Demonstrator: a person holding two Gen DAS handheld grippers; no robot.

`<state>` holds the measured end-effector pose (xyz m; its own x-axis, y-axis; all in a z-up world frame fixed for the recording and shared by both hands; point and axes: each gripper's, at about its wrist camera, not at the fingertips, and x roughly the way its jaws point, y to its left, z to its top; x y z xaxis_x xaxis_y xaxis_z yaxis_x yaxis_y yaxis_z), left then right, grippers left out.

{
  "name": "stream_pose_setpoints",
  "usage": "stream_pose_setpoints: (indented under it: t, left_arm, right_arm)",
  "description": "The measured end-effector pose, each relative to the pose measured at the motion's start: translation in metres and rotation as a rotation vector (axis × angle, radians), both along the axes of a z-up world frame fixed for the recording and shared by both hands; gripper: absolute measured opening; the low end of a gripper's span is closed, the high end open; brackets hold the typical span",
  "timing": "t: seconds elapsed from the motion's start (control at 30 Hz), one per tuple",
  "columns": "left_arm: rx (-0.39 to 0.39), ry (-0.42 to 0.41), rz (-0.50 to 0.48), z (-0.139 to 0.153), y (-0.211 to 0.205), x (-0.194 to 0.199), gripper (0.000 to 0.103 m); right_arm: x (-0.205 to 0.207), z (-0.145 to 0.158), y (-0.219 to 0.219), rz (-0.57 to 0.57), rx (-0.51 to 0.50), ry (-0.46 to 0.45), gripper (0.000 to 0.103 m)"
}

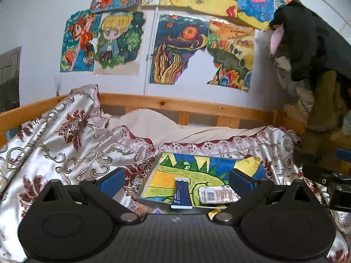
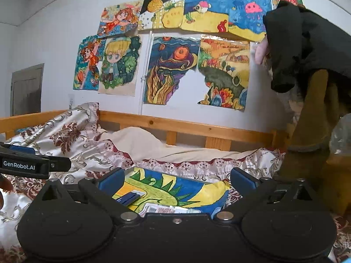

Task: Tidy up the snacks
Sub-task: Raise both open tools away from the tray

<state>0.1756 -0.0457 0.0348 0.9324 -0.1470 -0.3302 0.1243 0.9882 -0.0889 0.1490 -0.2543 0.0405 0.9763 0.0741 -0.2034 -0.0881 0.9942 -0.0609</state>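
snacks: blue packet [image 1: 180, 194] and white packet [image 1: 217, 194] lie on the tray [image 1: 151, 182], lower centre; both jaws wide, empty. i judge the soft bed [image 1: 65, 135] may tip it.

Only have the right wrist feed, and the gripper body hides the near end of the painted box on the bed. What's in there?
Observer: A dark blue flat packet with white ends lies on the colourful painted floor of the shallow box.
Operator: Alone?
Observer: No, a white plastic packet with a barcode lies right of it.
Operator: Anything outside the box?
Observer: A gold foil wrapper appears to lie just past the near edge.
Operator: Left jaws?
Observer: The left gripper is open and empty.
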Motion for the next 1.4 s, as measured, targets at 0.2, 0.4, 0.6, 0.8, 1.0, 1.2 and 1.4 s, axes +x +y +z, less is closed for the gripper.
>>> stream_pose_setpoints:
  t: [0.2, 0.4, 0.6, 0.8, 1.0, 1.2, 1.4]
  left_arm:
    - [0.021, -0.022, 0.01, -0.005, 0.009, -0.039, 0.103]
    - [0.049, -0.032, 0.022, -0.007, 0.017, -0.067, 0.103]
    - [0.06, 0.032, 0.019, -0.017, 0.021, -0.089, 0.103]
    - [0.064, 0.082, 0.042, -0.022, 0.024, -0.104, 0.103]
    - [0.073, 0.118, 0.065, -0.027, 0.028, -0.119, 0.103]
    - [0.109, 0.149, 0.063, -0.032, 0.024, -0.126, 0.103]
    - [0.117, 0.161, 0.076, -0.033, 0.026, -0.128, 0.103]
  right_arm:
    - [-0.034, -0.003, 0.007, 0.018, -0.003, 0.006, 0.102]
    - [-0.058, -0.005, 0.014, 0.043, 0.005, 0.019, 0.102]
    - [-0.078, -0.01, 0.02, 0.048, 0.029, 0.062, 0.102]
    - [-0.097, -0.015, 0.024, 0.033, 0.061, 0.109, 0.102]
    - [-0.113, -0.02, 0.026, -0.011, 0.071, 0.153, 0.102]
    - [-0.121, -0.025, 0.03, -0.033, 0.051, 0.193, 0.102]
    - [-0.123, -0.03, 0.03, -0.055, 0.056, 0.23, 0.102]
